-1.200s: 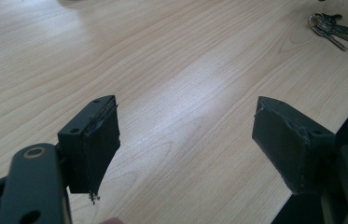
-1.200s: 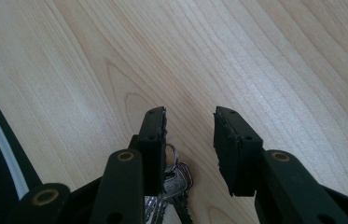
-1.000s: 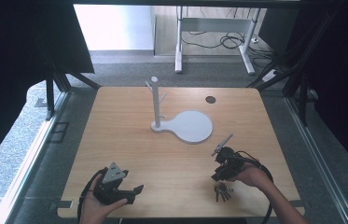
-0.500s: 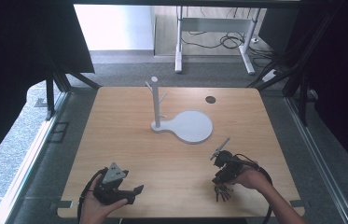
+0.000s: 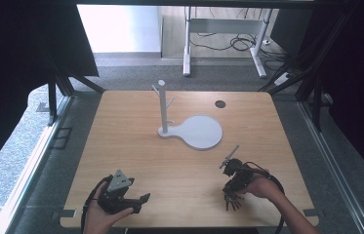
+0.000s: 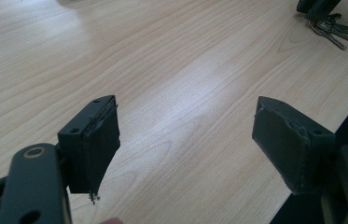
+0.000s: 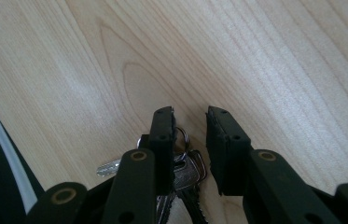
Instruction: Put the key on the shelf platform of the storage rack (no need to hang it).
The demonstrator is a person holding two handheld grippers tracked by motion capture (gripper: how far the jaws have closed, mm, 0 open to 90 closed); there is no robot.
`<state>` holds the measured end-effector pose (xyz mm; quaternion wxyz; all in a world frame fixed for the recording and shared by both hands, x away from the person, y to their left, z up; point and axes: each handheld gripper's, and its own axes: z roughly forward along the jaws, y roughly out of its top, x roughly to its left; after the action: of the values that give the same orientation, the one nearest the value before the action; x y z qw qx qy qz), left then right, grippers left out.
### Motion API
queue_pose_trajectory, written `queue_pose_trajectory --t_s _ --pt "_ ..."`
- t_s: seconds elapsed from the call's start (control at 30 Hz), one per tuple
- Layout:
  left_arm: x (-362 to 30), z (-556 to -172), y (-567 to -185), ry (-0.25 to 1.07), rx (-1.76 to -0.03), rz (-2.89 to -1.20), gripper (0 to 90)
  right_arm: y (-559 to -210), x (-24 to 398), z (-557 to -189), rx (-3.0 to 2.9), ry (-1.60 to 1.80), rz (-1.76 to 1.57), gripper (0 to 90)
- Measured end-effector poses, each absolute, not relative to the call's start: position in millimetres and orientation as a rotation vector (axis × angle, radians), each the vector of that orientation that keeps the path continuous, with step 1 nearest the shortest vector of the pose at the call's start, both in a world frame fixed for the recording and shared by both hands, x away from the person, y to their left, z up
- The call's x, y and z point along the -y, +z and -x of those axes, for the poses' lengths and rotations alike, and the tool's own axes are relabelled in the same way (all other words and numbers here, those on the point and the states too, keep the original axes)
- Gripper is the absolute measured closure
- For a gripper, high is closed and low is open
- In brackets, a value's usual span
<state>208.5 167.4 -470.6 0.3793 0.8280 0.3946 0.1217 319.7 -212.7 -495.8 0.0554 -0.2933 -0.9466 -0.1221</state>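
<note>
The wooden worktop [image 5: 179,161] is the largest thing here, and it carries a white stand [image 5: 189,130] with a flat round base and an upright post with short pegs, placed near the middle toward the far side. A small dark round spot [image 5: 220,104] lies on the wood beyond the stand, to the right. The left claw [image 5: 130,199] rests in the person's left hand [image 5: 102,217] at the near left edge of the worktop, with a grey three-cornered plate on top; in the left gripper view its two black jaws stand wide apart over bare wood, and nothing is between them. The right claw [image 7: 189,122] is held by the right hand [image 5: 262,187] at the near right part of the worktop and points down at the wood. Its jaws have just been closing and now have a narrow gap between them. The bunch of keys [image 7: 181,168] lies flat on the worktop directly under this claw, close to the near edge; its ring [image 7: 182,136] sits just at the gap beside the left jaw, but the pads do not press on it yet.
</note>
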Motion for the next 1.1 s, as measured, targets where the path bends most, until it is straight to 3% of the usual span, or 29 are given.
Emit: queue_pose_trajectory --t_s 0.4,1.1 --pt "-168.0 -208.5 -470.7 0.315 -1.015 -2.108 23.4 -498.1 215.3 -321.6 2.836 -0.364 0.911 86.3" --pt "-168.6 -208.1 -469.7 0.317 -1.012 -2.106 23.5 -477.8 220.4 -319.0 2.841 -0.376 0.934 89.2"
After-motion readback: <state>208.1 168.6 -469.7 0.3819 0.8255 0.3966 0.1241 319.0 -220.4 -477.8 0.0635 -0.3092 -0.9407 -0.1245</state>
